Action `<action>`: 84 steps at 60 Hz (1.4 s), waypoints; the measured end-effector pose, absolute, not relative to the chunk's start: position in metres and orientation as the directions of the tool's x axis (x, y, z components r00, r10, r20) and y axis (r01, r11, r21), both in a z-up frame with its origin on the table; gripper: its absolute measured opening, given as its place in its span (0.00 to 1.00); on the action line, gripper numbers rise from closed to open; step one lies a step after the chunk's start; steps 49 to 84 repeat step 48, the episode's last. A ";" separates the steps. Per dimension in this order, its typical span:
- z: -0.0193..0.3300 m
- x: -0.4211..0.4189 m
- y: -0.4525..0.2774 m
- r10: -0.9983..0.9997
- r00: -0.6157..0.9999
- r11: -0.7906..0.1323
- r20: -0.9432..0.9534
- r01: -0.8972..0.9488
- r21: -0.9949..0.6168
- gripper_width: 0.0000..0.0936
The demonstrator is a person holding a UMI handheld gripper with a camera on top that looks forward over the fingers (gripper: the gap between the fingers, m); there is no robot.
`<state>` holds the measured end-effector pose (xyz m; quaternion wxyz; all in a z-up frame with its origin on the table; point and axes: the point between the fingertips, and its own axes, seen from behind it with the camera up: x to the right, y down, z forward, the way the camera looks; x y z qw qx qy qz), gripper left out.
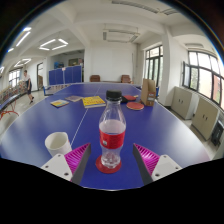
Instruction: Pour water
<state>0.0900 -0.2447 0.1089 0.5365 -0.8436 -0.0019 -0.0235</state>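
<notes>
A clear plastic water bottle (pixel 112 125) with a black cap and a red label stands upright on a red coaster (pixel 112 162) on the blue table (pixel 150 125). It stands between my gripper's (pixel 112 160) two fingers, with a gap at each side. The fingers are open, their magenta pads (pixel 78 156) facing the bottle's base. A white paper cup (pixel 58 144) stands on the table just left of the left finger.
Beyond the bottle lie a yellow book (pixel 93 101), an orange pad (pixel 135 105), a dark cup (pixel 114 96) and a cardboard box (pixel 148 91). Chairs stand at the table's far end. Cabinets (pixel 205 115) line the right wall under windows.
</notes>
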 end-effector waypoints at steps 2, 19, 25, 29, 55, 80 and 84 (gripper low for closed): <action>0.116 0.088 -0.262 -0.030 0.999 -0.432 0.037 0.020 -0.902 0.92; 0.194 0.053 -0.437 -0.048 0.996 -0.444 0.075 0.046 -0.895 0.91; 0.207 0.043 -0.496 -0.066 0.995 -0.448 0.081 0.043 -0.893 0.91; 0.212 0.036 -0.523 -0.056 0.995 -0.451 0.087 0.052 -0.891 0.92; 0.228 0.028 -0.590 -0.062 0.991 -0.437 0.121 0.082 -0.896 0.91; 0.228 0.028 -0.590 -0.062 0.991 -0.437 0.121 0.082 -0.896 0.91; 0.228 0.028 -0.590 -0.062 0.991 -0.437 0.121 0.082 -0.896 0.91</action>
